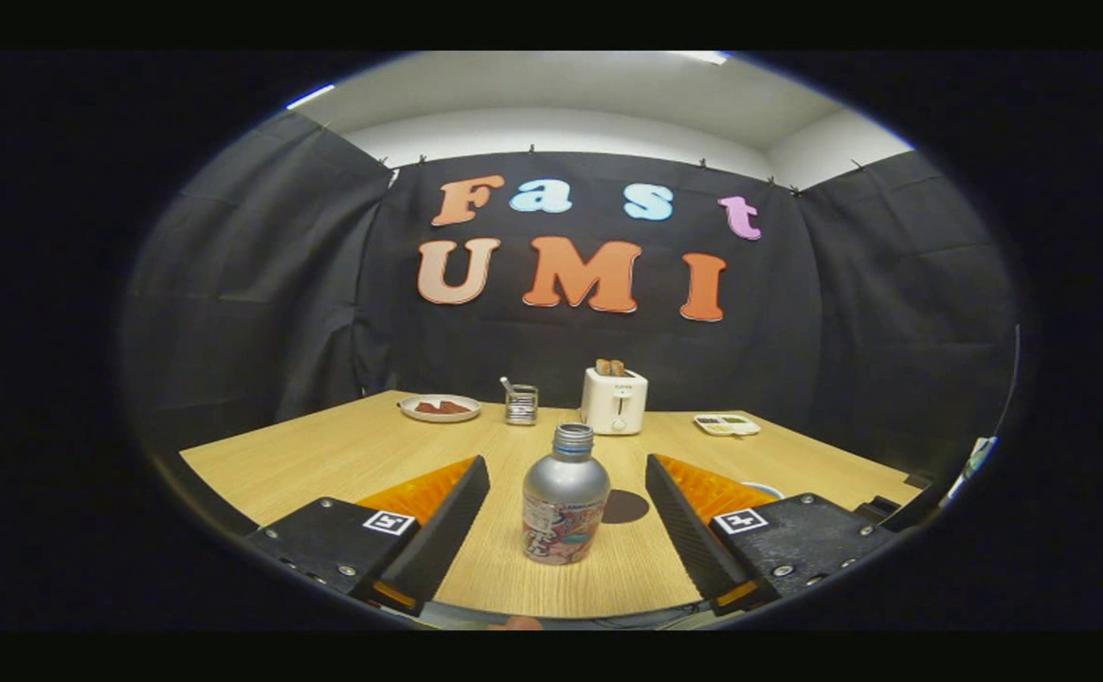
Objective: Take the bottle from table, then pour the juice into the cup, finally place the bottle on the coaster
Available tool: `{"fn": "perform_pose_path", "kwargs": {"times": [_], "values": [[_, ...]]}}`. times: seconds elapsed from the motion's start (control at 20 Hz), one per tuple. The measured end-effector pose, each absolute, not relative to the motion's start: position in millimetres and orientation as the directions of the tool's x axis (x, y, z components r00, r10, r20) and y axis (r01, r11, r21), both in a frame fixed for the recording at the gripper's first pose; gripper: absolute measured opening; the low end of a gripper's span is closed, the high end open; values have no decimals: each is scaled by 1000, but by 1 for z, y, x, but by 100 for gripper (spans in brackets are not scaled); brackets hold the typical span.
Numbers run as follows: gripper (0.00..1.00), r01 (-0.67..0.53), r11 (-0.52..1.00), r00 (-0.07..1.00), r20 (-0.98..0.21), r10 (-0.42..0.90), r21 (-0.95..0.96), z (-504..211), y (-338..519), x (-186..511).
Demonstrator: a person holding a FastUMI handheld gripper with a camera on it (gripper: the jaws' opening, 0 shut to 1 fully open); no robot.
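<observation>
Grasp not made yet; pour and placing both still to do.
Landmark is the bottle (566,497): upright on the table (324,455), uncapped. My left finger (438,526) is just beside it, no contact. My gripper (566,530) is spread wide around it. Dark round coaster (625,507) is just behind-right. Right finger (689,530) is also apart; the cup rim (762,489) peeks beyond it.

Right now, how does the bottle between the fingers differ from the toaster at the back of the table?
The bottle is silver and rounded with a narrow neck; the toaster is white and boxy. The bottle stands between the open fingers of the gripper, untouched, while the toaster stands far beyond them near the wall. The bottle's mouth has no cap; the toaster's top holds toast. Both stand upright on the table.
</observation>
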State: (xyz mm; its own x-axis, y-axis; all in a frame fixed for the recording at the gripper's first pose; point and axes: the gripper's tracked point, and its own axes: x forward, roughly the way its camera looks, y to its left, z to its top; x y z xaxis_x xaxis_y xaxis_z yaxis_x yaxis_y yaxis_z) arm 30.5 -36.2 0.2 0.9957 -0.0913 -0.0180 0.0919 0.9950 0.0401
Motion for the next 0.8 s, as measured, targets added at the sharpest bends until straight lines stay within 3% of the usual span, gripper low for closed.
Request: {"fn": "perform_pose_path", "kwargs": {"times": [0.8], "values": [[99,86,992,992,-97,-76,98,-28,-39,53]]}}
